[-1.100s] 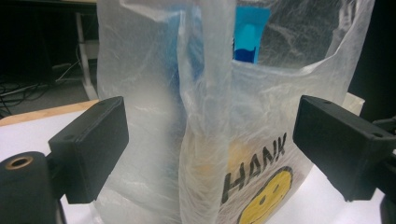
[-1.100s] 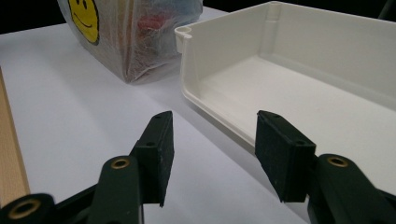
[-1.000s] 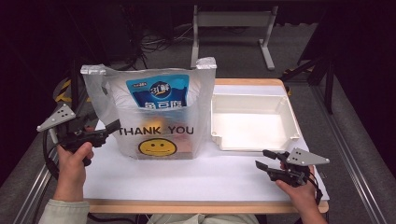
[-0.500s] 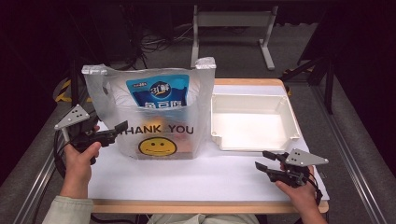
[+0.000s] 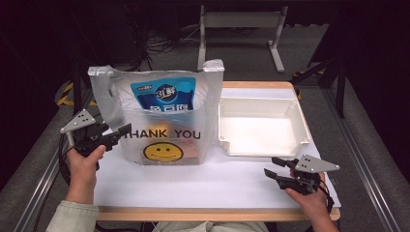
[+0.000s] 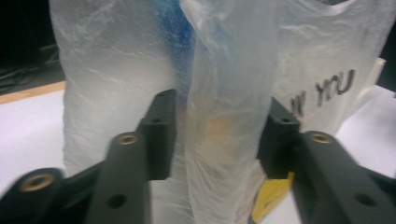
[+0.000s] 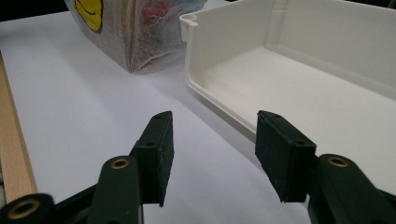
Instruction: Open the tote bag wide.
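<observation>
Now a fold of the plastic bag [image 6: 224, 116] stands between the spread left gripper [image 6: 217, 135] jaws.

A white plastic tray [image 5: 261, 126] stands on the right part of the table [image 5: 212, 188], with low walls and a rounded corner post at its near left corner. The table has a white top with a light wooden edge along the near side. Behind the table, on the dark grey floor [image 5: 309, 58], there is a pale metal frame [image 5: 240, 21] with two legs, and some black cables [image 5: 164, 43] lie to the left of it.
</observation>
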{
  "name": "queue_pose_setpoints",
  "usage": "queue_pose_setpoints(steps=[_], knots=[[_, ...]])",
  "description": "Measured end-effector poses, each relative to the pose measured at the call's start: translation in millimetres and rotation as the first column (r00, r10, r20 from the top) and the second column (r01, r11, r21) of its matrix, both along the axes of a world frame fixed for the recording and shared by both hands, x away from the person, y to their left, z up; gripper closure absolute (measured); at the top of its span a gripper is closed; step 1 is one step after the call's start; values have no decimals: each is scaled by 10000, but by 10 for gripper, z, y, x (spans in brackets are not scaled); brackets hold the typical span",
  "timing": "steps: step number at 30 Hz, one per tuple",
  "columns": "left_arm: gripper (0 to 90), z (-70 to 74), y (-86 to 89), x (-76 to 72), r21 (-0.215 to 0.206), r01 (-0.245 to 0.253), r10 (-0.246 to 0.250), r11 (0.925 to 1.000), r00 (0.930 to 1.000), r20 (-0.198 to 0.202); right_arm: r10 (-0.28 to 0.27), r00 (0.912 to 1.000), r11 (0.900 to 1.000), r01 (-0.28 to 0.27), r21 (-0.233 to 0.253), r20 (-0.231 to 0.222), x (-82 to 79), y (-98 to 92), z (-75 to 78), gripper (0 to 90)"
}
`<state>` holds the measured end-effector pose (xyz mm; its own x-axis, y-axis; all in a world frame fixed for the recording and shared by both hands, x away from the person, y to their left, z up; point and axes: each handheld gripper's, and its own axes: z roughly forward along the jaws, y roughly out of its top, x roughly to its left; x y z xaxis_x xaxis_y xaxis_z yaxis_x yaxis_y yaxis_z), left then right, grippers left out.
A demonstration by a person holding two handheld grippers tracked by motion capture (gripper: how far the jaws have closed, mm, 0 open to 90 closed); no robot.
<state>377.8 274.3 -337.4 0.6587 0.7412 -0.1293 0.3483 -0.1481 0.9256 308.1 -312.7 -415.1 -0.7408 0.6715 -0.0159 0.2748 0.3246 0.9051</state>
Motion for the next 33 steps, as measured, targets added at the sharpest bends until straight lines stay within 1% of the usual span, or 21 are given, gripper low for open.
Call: queue_pose_setpoints(steps=[2, 3, 5, 8, 11, 15, 18, 20, 22, 24, 25, 27, 30, 33], knots=[[706, -1, -3, -10, 107, 5, -6, 9999, 9999, 125, 11, 10000, 10000, -11, -23, -17, 0, 2, 1, 480], [743, 2, -7, -20, 134, -49, 47, 9999, 9999, 126, 15, 10000, 10000, -15, -25, -21, 0, 2, 1, 481], [797, 7, -10, -28, 155, -40, 37, 9999, 9998, 205, 23, 10000, 10000, -23, -30, -11, 2, 4, 0, 481], [850, 12, -2, -35, 191, -13, 9, 9998, 9997, 227, 57, 10000, 10000, -57, -29, -37, 2, 9, -1, 481], [881, 12, 5, -37, 188, -24, 20, 9998, 9998, 211, 58, 10000, 10000, -59, -56, -30, 1, 18, 3, 482], [897, 3, 2, -24, 196, -123, 120, 9997, 9998, 149, 5, 10000, 9998, -5, 178, 33, 50, 63, 49, 482], [898, 1, -2, -24, 232, -67, 64, 9997, 9999, 141, 98, 9997, 9999, -101, 108, 220, 63, 118, 104, 482], [898, 3, -1, -28, 273, -99, 94, 9996, 9998, 180, 129, 9997, 9999, -131, 86, 224, 66, 138, 128, 481], [898, 2, 4, -30, 224, -76, 73, 9997, 9999, 151, 114, 9997, 9999, -116, 97, 232, 65, 155, 174, 481], [898, 0, 8, -33, 217, -57, 55, 9997, 9999, 92, 160, 9997, 9994, -166, 301, 183, 90, 193, 245, 481], [898, -1, 7, -31, 240, -57, 54, 9997, 9999, 112, 234, 9996, 9989, -240, 408, 162, 109, 226, 285, 480], [898, -5, 8, -31, 227, -47, 45, 9997, 9999, 93, 324, 9993, 9988, -331, 364, 209, 151, 323, 373, 474], [898, -9, 15, -27, 217, -48, 46, 9998, 9999, 90, 737, 9965, 9967, -750, 320, 401, 228, 500, 509, 459], [898, -16, 22, -28, 150, -21, 20, 9999, 10000, 60, 1023, 9934, 9940, -1041, 338, 515, 317, 656, 636, 449]])
